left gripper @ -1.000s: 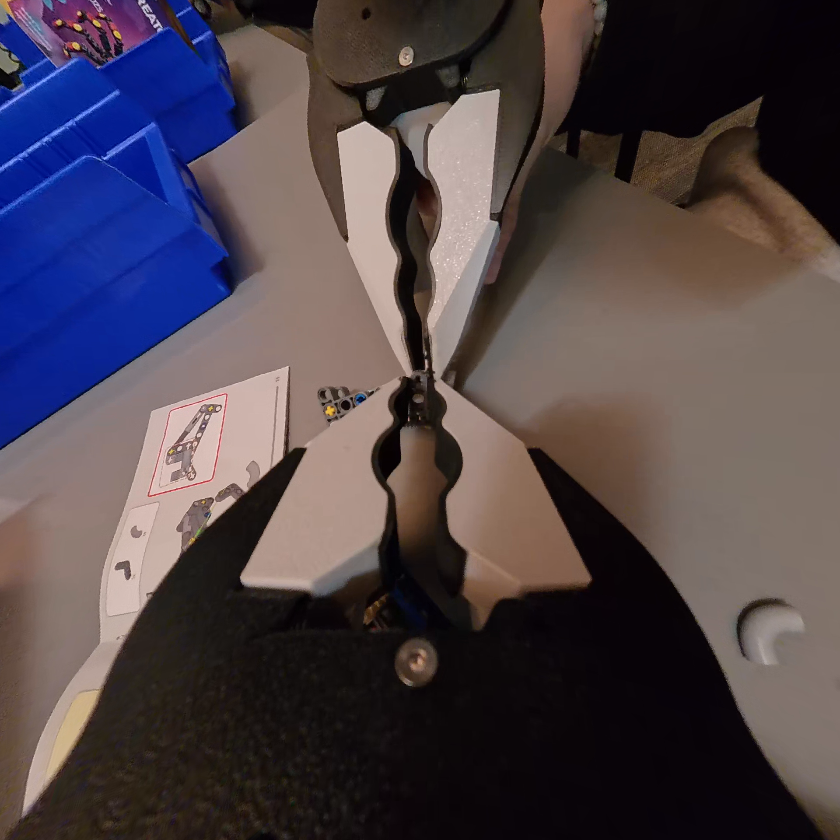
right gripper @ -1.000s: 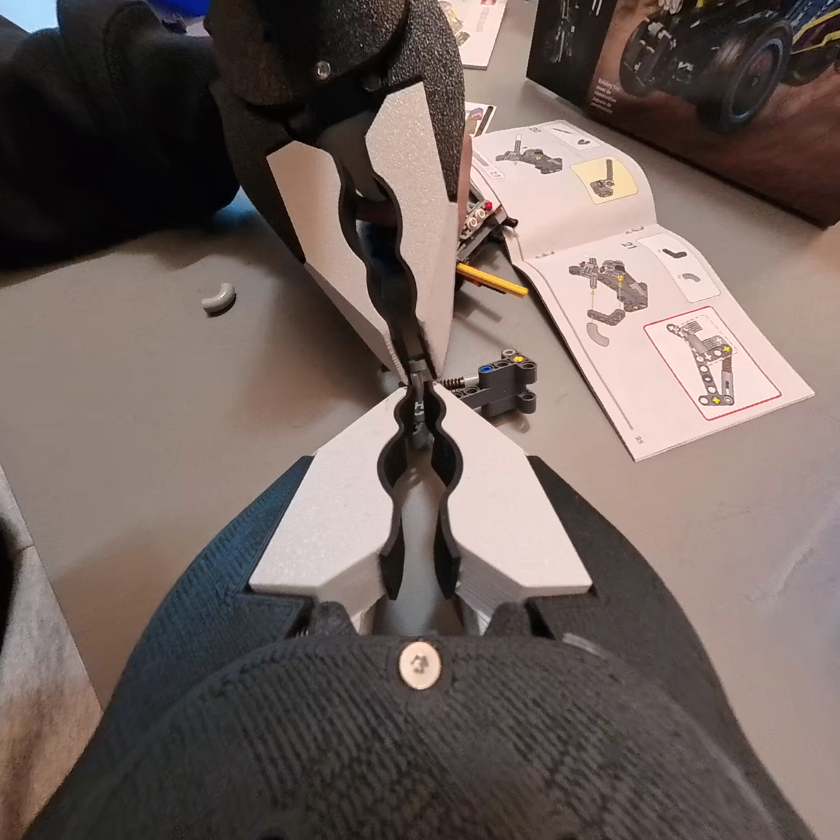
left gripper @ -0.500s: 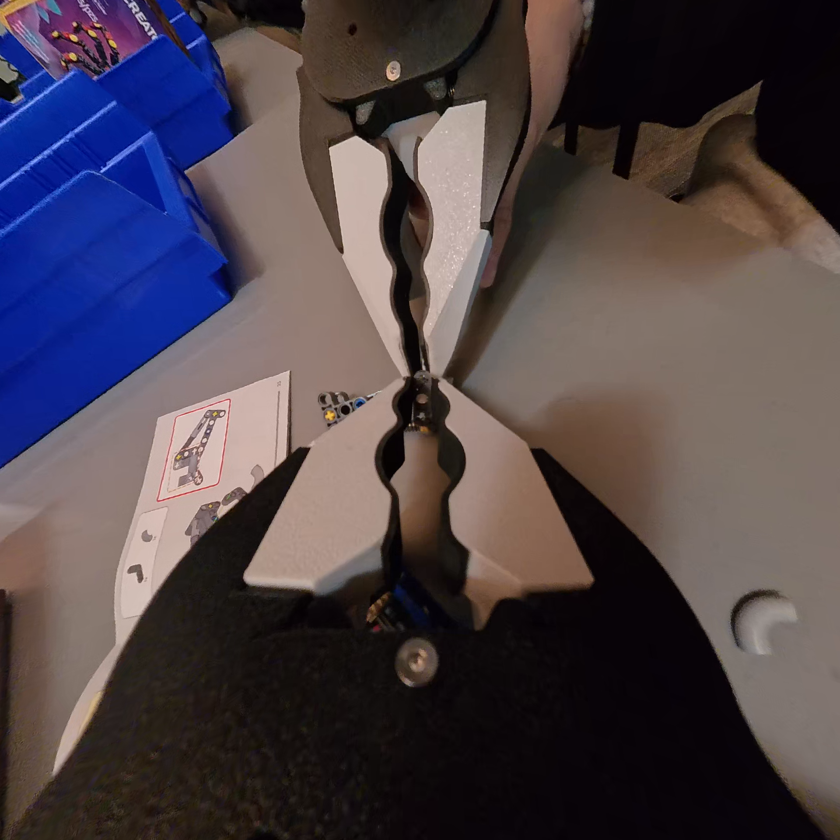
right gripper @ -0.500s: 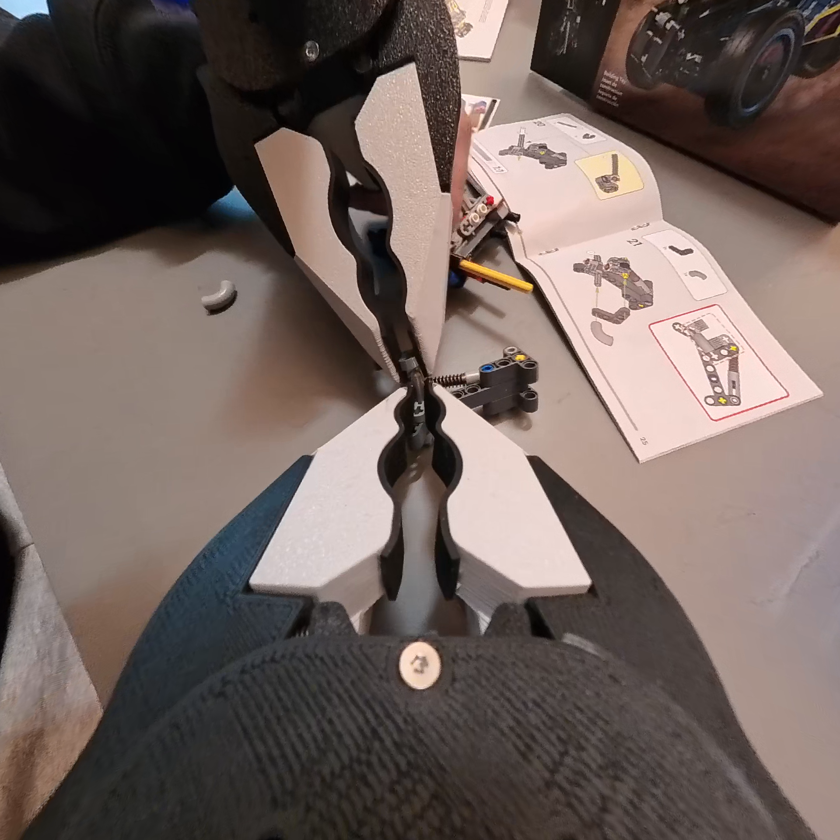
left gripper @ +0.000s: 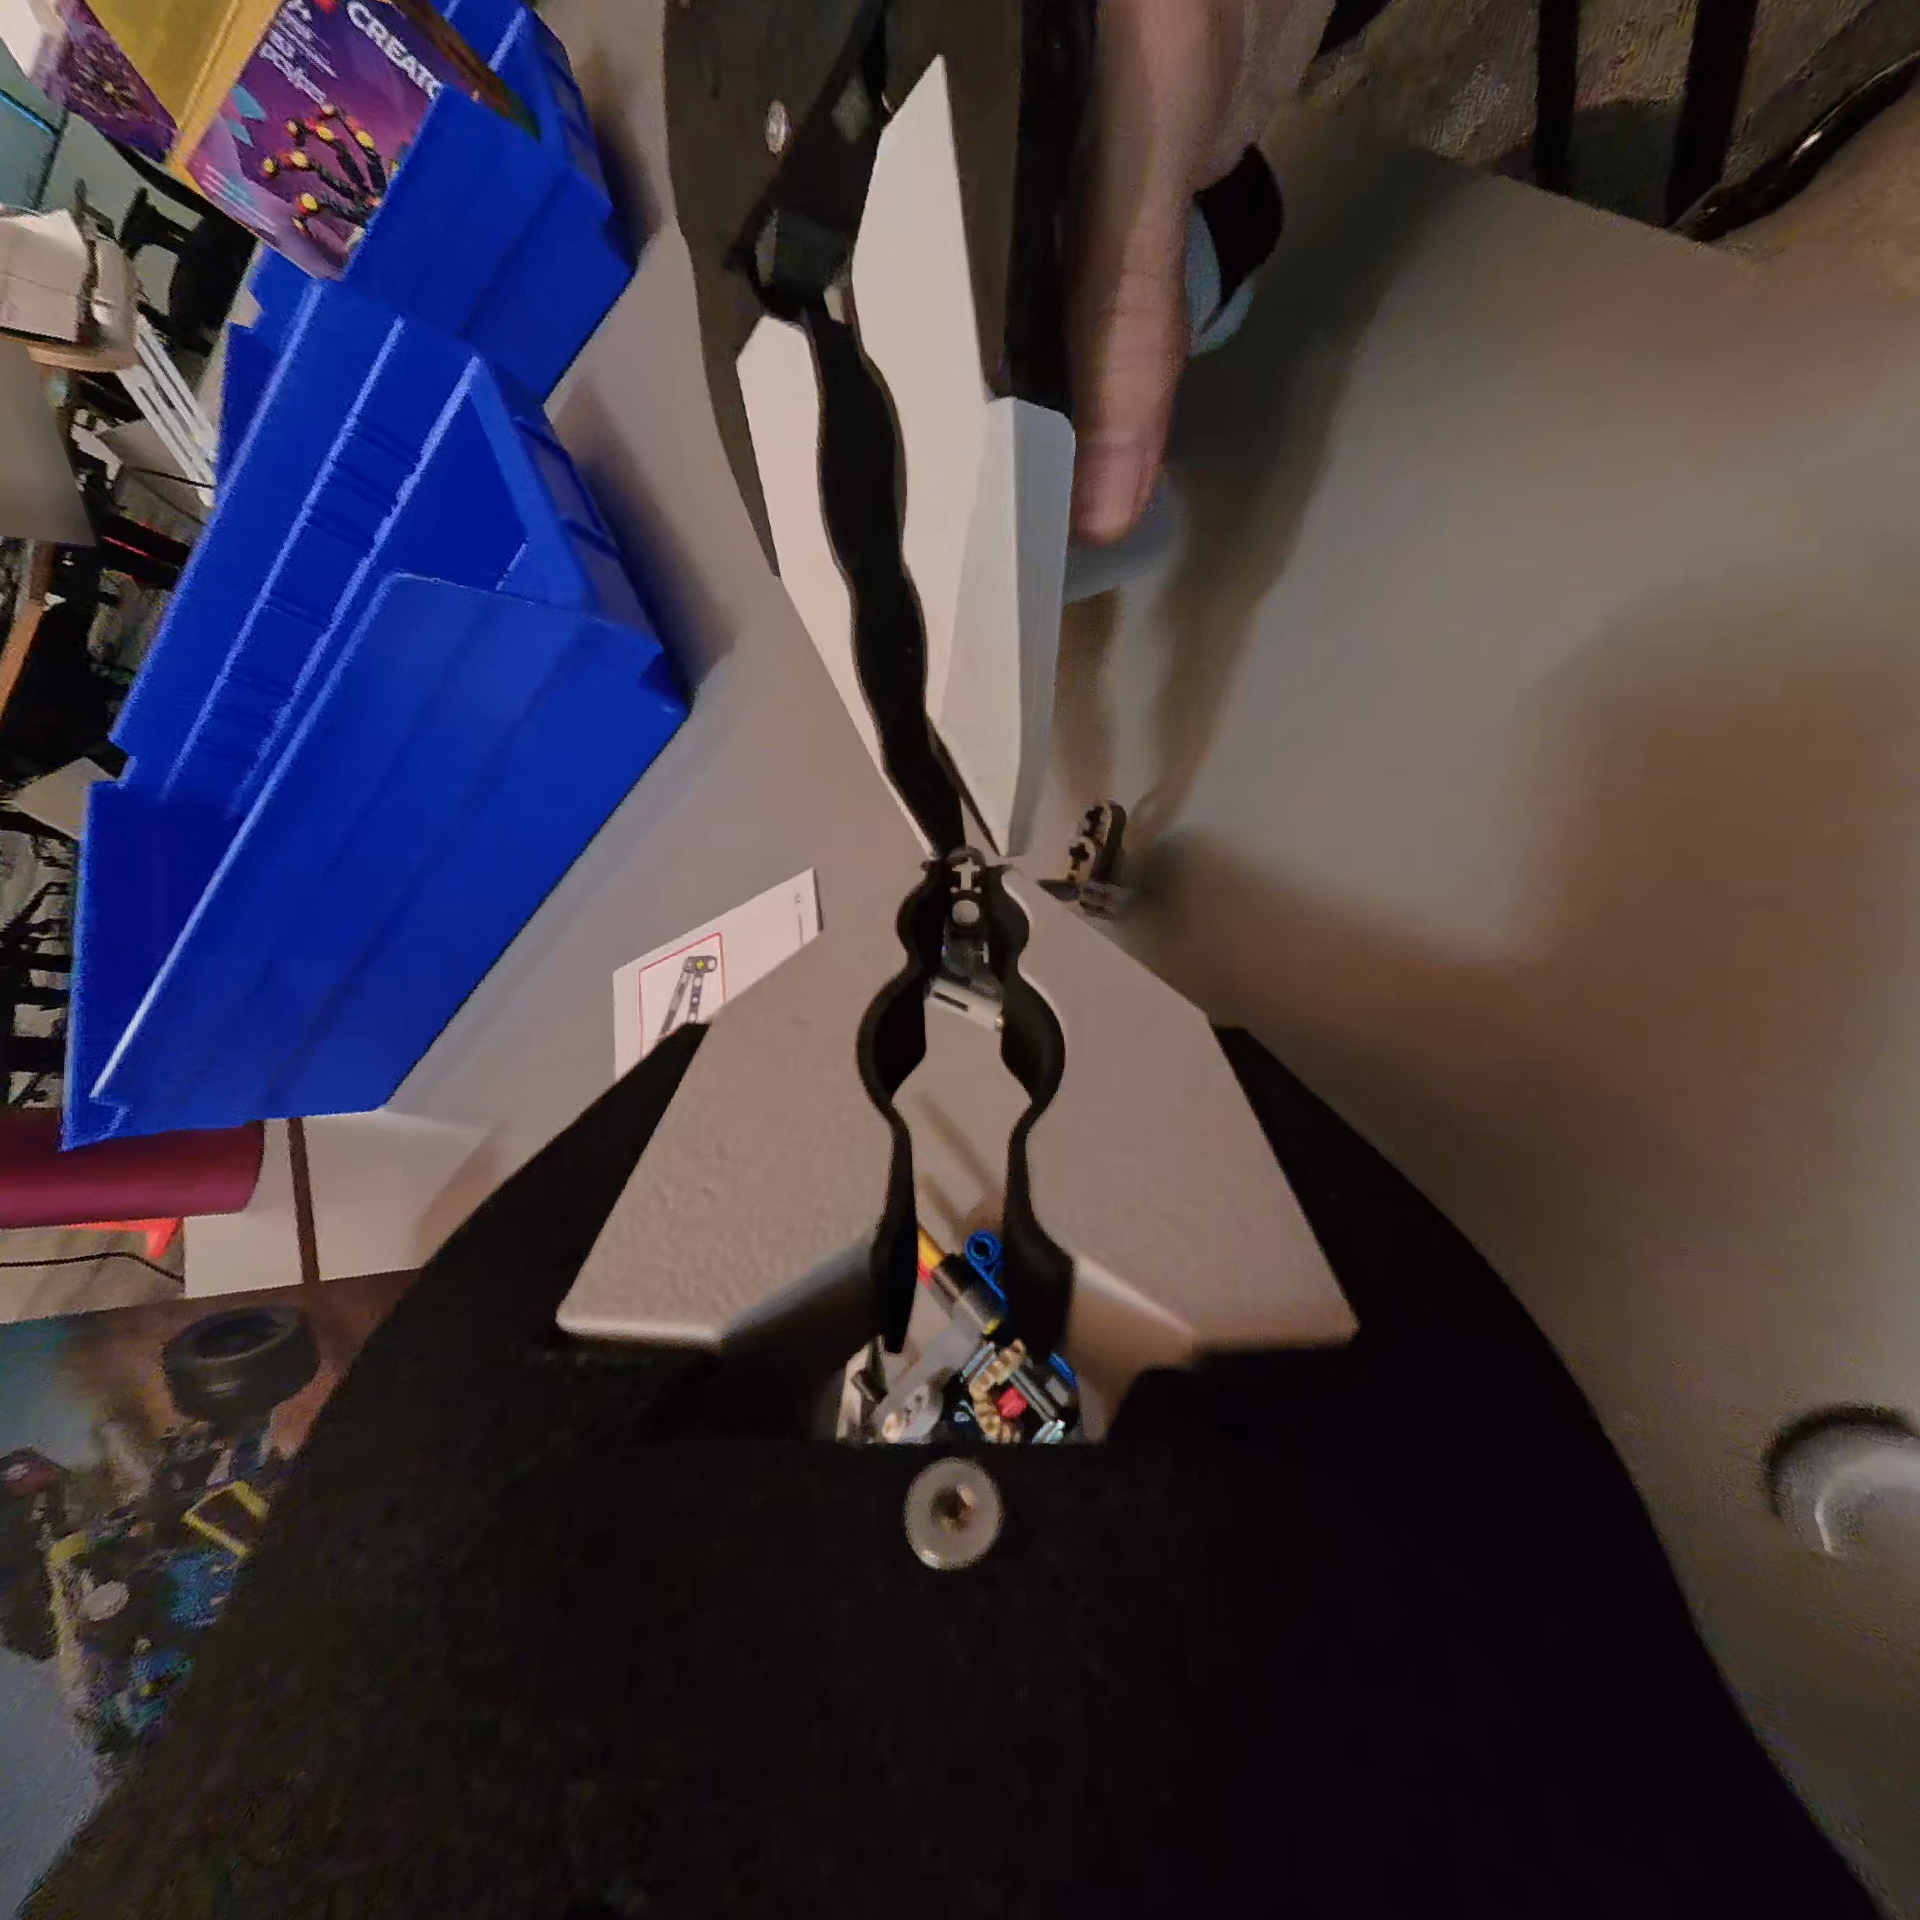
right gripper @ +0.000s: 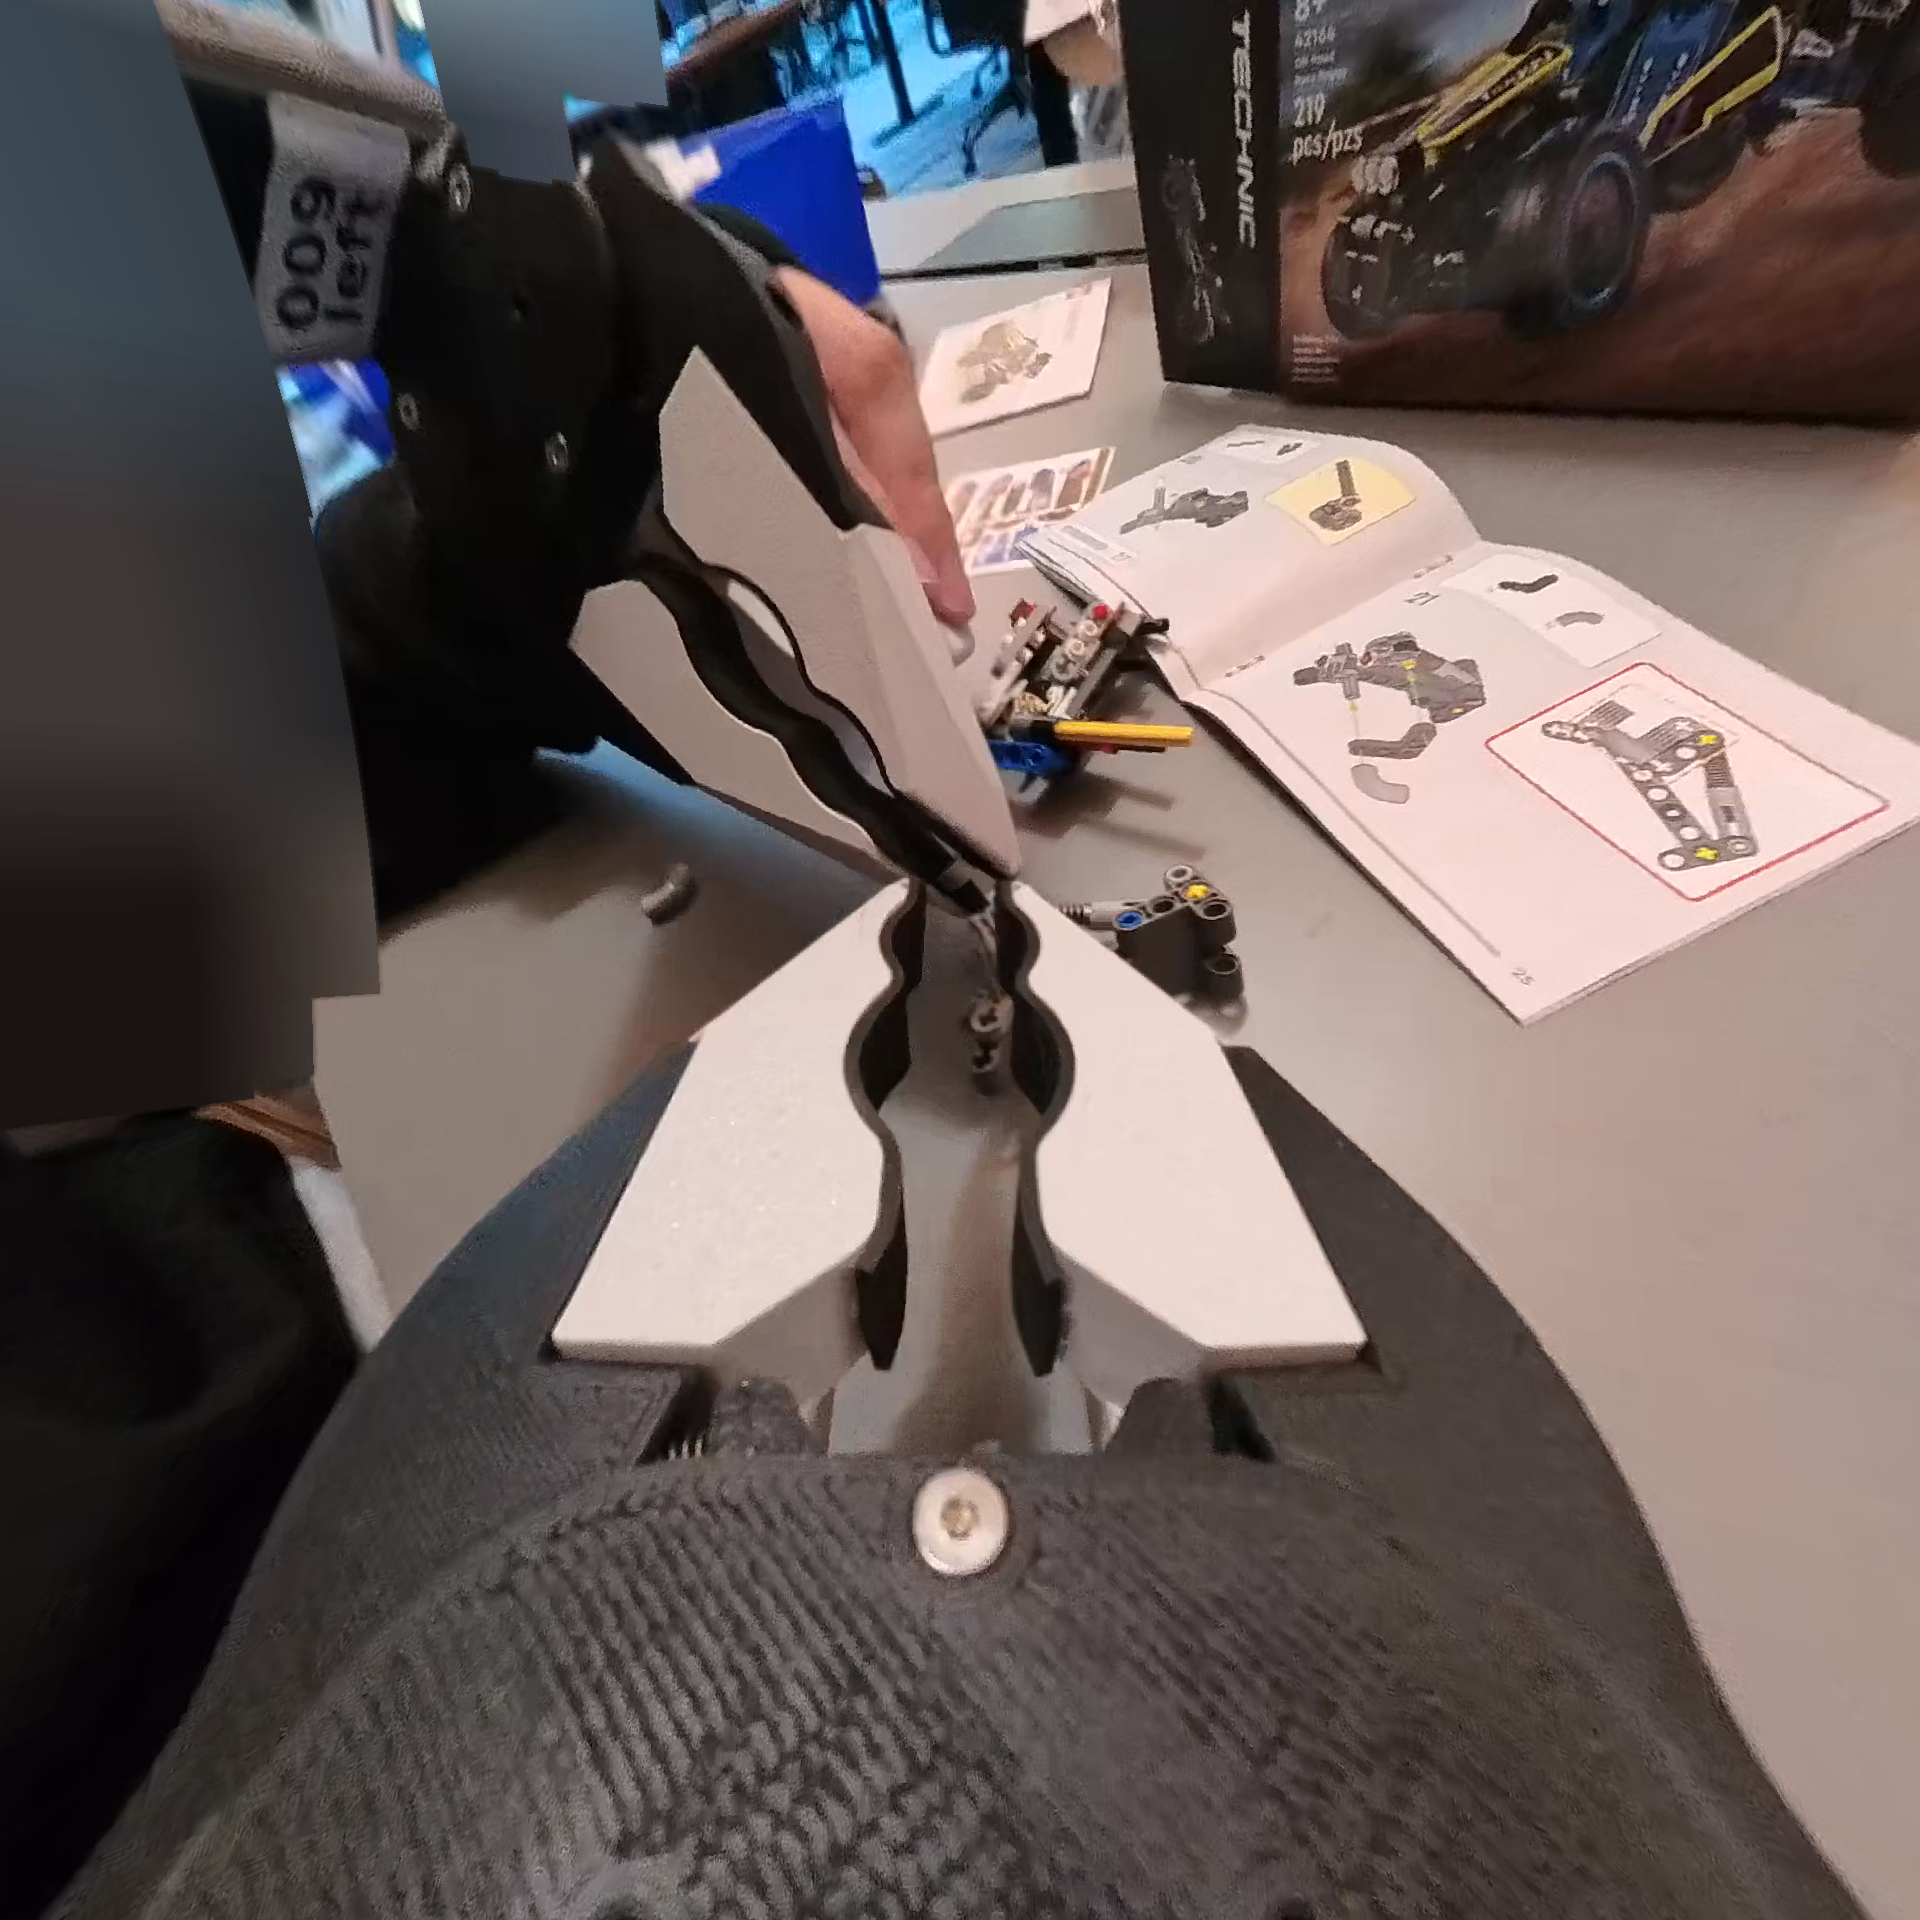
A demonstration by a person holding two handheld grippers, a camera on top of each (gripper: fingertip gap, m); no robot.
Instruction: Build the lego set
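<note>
Meeting tip to tip above a grey table [right gripper: 1558, 1195], the left gripper [left gripper: 964, 883] and right gripper [right gripper: 961, 899] each pinch one small grey lego piece [left gripper: 964, 920]. Open tabletop lies right of them. One instruction booklet [right gripper: 1558, 748], one set box [right gripper: 1558, 208] and two loose assemblies [right gripper: 1174, 920] sit beyond.

left hand-held gripper [left gripper: 964, 878]: black textured body | pale grey wedge fingers with wavy black inner pads | silver screw at centre || right hand-held gripper [right gripper: 961, 899]: dark ribbed body | same grey fingers, black wavy pads | silver screw | white label on the left one's housing | dark sleeve behind
</note>
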